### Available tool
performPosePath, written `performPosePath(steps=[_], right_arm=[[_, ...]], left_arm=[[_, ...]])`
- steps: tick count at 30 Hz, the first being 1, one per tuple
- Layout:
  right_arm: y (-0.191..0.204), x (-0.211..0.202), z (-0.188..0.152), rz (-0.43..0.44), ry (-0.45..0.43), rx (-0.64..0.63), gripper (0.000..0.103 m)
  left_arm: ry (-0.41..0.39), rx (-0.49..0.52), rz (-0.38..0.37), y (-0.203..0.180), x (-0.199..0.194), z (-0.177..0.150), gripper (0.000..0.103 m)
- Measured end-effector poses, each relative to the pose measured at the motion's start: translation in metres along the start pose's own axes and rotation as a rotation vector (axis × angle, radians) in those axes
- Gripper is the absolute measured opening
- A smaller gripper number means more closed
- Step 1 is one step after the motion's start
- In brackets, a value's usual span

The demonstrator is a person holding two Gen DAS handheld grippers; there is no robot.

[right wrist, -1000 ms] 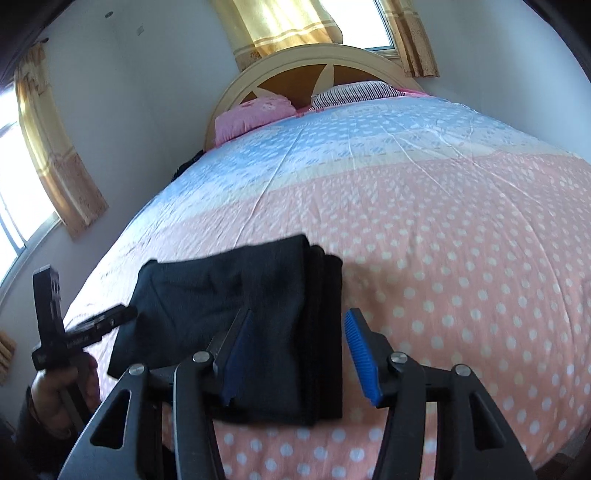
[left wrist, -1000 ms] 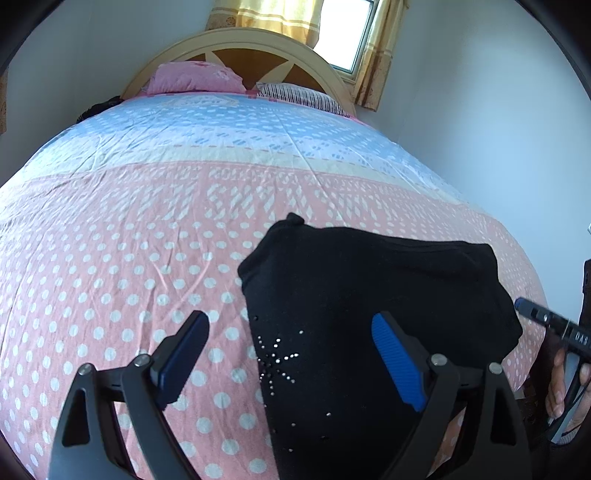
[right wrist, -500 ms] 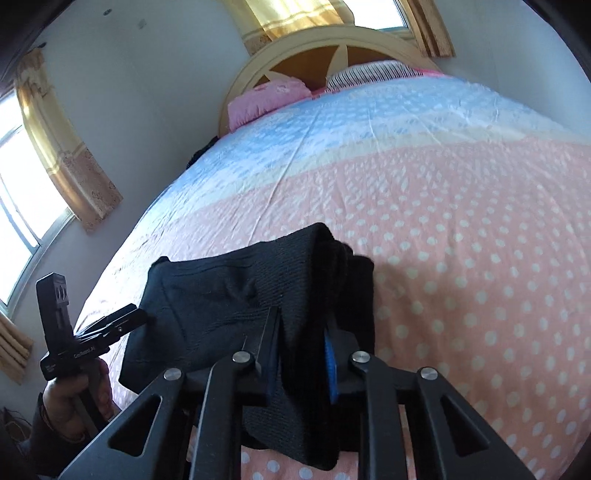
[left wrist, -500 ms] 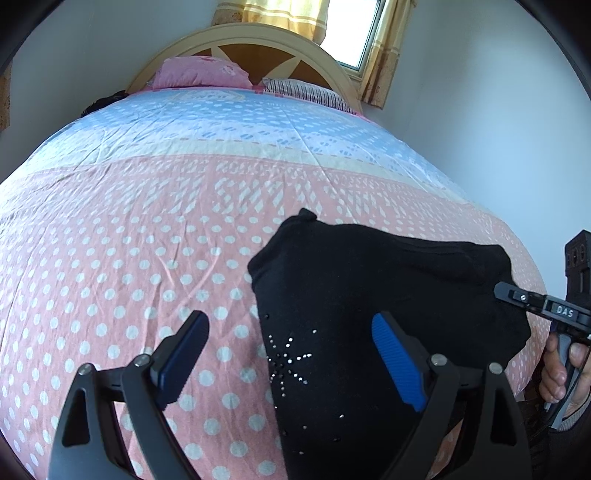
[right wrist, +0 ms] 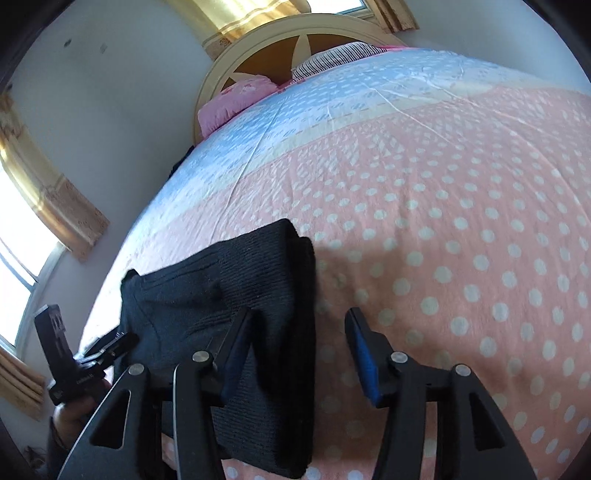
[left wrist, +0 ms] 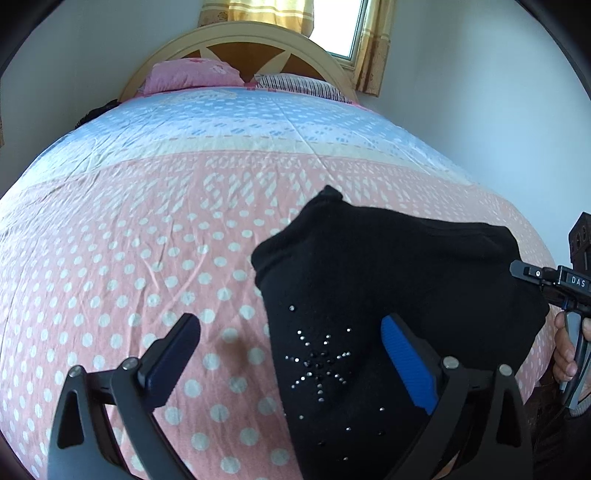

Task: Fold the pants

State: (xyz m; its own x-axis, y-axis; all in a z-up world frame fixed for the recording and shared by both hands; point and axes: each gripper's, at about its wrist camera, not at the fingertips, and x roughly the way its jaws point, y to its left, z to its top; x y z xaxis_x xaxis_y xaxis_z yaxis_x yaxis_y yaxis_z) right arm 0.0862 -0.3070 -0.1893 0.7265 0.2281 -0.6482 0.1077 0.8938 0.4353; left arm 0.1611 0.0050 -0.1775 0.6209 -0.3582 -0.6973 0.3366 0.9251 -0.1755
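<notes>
Daylight pours in through the window (left wrist: 338, 27) behind the headboard and a second window (right wrist: 16, 266) at the side, both blown out white. The bedspread (left wrist: 147, 229) is bright and evenly lit, with soft shadows. The black pants (left wrist: 388, 266) swallow detail. Fisheye bends the bed; corners go dark.

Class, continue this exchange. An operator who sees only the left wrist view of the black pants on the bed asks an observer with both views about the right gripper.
Operator: Is the right gripper clamping the pants?
Observer: No. The right gripper has just been opening, and the pants edge lies between its fingers, unpressed.
Operator: How does that edge look?
Observer: Several folded layers sit stacked there, beside the bare dotted quilt.
</notes>
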Motion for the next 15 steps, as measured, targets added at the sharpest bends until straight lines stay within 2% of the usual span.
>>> performPosePath(steps=[4, 8, 15], right_arm=[[-0.002, -0.007, 0.002, 0.021, -0.009, 0.026, 0.053], [0.001, -0.025, 0.001, 0.041, -0.085, 0.012, 0.053], [-0.009, -0.005, -0.002, 0.055, -0.021, 0.045, 0.053]], left_arm=[[0.010, -0.010, 0.007, 0.001, 0.002, 0.000, 0.103], [-0.005, 0.020, 0.020, -0.002, -0.008, 0.001, 0.103], [0.006, 0.029, 0.012, -0.006, -0.001, 0.001, 0.103]])
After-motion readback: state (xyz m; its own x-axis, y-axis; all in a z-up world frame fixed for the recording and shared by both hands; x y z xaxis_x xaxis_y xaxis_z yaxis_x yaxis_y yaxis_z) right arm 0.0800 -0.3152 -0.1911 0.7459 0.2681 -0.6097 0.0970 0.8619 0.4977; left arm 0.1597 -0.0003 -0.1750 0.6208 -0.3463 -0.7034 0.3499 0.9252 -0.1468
